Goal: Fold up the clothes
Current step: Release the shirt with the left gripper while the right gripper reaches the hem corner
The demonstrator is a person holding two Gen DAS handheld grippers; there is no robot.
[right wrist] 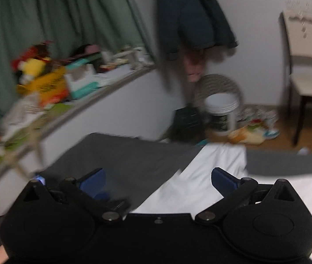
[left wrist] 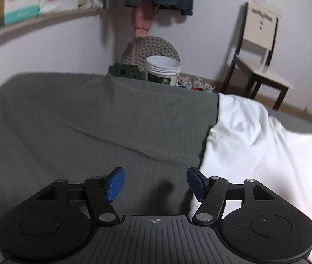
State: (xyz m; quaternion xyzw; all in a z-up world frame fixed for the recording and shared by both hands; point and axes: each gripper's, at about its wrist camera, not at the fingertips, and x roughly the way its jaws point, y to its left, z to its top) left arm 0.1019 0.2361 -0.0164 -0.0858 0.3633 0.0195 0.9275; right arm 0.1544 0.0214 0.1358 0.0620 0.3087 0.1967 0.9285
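Observation:
A white garment lies spread on the right part of a grey-covered surface. My left gripper hovers open over the grey cover, its right blue pad close to the garment's left edge; nothing sits between the fingers. In the blurred right wrist view the white garment lies below my right gripper, which is open and holds nothing. The grey cover stretches to its left and beyond.
A white bucket, a round studded stool and shoes stand on the floor past the far edge. A chair sits at the right wall. A cluttered shelf runs along the left; dark coats hang on the wall.

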